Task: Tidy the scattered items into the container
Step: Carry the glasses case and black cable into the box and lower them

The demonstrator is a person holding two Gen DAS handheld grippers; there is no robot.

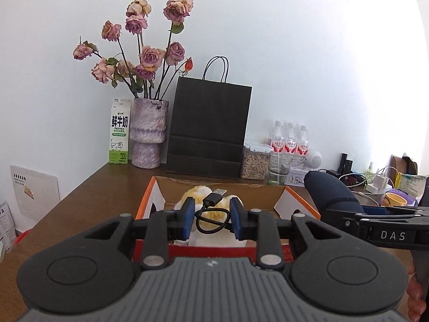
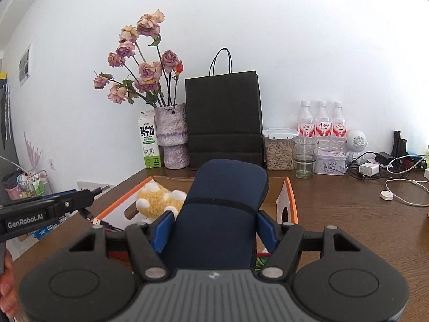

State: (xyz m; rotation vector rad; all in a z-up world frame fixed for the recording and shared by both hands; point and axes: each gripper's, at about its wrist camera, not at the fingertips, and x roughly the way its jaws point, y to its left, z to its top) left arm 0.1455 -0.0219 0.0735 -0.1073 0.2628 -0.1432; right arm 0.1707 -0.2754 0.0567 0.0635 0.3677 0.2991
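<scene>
Cardboard box stood open on the wooden table, yellow plush toy already inside. Right gripper was clamped about half-wide on a navy soft case, held above the box, not yet dropped in. Left gripper, jaws nearly closed, pinched a coiled black USB cable over the box; both seemingly remained to be released.
</scene>
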